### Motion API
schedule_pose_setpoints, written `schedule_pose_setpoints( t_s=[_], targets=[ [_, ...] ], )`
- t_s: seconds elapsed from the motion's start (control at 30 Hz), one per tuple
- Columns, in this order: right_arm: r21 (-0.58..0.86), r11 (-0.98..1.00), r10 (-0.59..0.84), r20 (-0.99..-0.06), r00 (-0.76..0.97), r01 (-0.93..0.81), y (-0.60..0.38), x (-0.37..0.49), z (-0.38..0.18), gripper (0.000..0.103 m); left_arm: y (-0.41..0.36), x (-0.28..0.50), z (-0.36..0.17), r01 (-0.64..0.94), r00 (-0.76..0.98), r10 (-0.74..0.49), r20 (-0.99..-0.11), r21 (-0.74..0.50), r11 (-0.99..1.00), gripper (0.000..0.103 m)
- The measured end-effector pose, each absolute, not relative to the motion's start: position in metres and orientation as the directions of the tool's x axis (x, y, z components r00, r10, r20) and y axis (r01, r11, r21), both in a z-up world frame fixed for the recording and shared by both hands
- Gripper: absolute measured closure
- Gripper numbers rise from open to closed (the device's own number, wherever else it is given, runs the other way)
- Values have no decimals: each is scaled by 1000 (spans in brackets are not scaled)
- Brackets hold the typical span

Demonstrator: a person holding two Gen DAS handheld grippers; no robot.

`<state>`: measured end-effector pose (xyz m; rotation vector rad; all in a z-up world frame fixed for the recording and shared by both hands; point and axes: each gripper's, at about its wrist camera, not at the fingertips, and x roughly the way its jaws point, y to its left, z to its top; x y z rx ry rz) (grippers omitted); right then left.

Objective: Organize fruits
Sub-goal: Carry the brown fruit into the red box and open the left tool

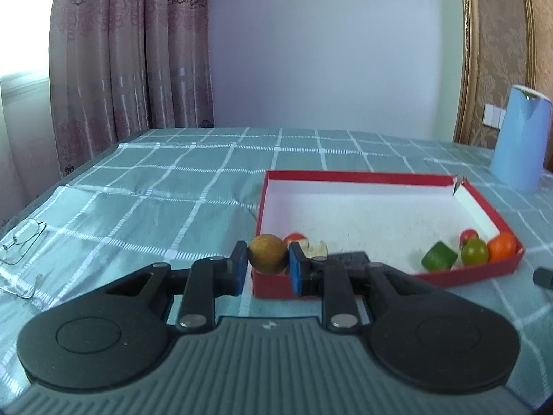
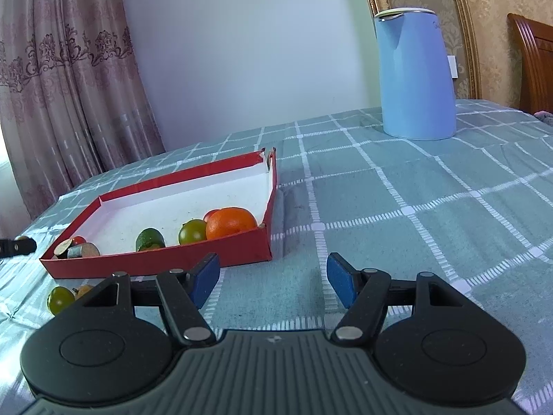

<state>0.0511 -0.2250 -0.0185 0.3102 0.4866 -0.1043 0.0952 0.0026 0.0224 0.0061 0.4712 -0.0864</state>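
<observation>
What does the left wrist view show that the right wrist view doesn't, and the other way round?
Only the left wrist: the left gripper shut on a brown fruit, and glasses on the cloth. Only the right wrist: the right gripper, open and empty, a green fruit on the cloth outside the box, and a wooden chair. Both: the red box, the orange inside it, and the blue kettle.

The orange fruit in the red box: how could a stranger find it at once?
Find the red box on the checked cloth. Look in its near corner toward the blue kettle. The orange fruit is the biggest there, beside a green tomato.
</observation>
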Motion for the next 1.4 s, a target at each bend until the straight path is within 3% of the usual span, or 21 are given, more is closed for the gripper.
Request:
schedule_pose_setpoints(
  t_s=[0.47, 1.4],
  targets=[
    [254, 951, -34, -482, 876, 177, -223, 53, -19, 35, -5, 117, 21, 74, 887, -91, -453, -55, 996, 80],
    [340, 927, 12, -452, 892, 160, -234, 49, -22, 35, -25, 153, 10, 45, 895, -38, -444, 4, 999, 80]
  ],
)
